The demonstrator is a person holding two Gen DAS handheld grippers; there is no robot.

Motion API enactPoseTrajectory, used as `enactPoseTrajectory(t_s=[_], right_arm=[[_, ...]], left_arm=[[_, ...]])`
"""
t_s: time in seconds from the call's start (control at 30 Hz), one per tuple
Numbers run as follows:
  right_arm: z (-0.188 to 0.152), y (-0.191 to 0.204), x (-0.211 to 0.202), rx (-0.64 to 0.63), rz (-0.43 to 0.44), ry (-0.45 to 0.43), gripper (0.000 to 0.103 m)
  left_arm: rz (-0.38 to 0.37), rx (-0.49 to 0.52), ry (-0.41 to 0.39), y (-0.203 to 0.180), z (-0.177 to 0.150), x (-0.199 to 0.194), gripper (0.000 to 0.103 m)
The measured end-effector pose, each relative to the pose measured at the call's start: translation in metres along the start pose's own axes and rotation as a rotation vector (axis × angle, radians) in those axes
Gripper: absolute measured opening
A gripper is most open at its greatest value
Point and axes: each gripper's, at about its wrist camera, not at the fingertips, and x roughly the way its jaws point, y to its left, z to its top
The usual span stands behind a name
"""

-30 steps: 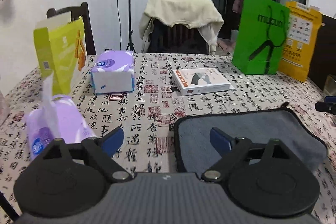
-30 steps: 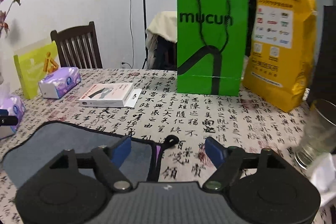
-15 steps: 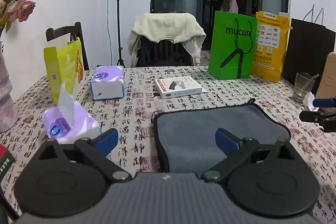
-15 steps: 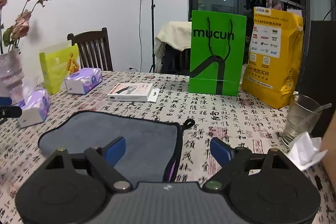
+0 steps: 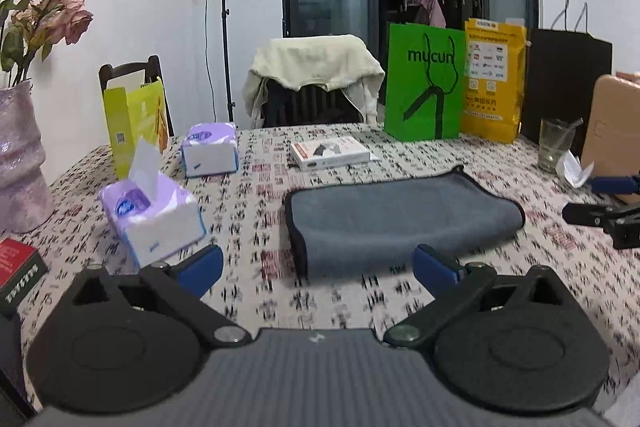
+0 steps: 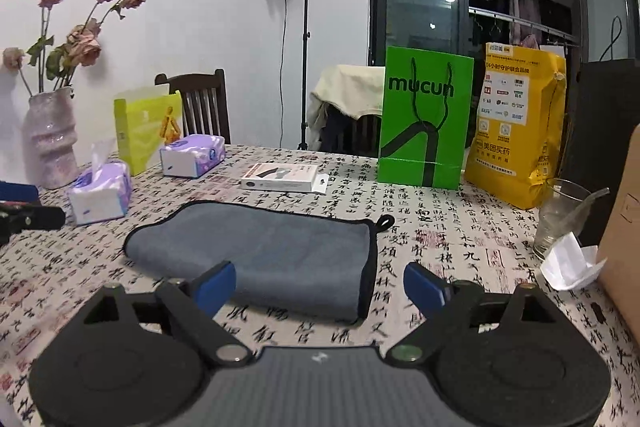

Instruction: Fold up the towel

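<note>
The left gripper hung released above the table, its blue fingers spread wide and holding nothing. Just ahead the grey towel lay folded flat on the calligraphy cloth. To its right, the right gripper likewise stood spread and empty.

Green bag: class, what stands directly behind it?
Behind the green bag, a chair draped with a cream cloth; the bag hides the chair's right side.

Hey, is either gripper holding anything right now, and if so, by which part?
Nothing is held. Both the left gripper and right gripper are open, short of the towel.
</note>
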Motion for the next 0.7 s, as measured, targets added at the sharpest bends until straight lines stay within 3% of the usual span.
enactPoseTrajectory(t_s=[0.57, 0.7], right_arm=[[-0.055, 0.038, -0.094, -0.019, 0.003, -0.053, 0.092], [-0.065, 0.047, -0.123, -0.006, 0.012, -0.086, 0.100]], left_arm=[[-0.004, 0.046, -0.060, -0.027, -0.052, -0.096, 0.103], [0.006, 0.024, -0.076, -0.028, -0.067, -0.122, 0.103]])
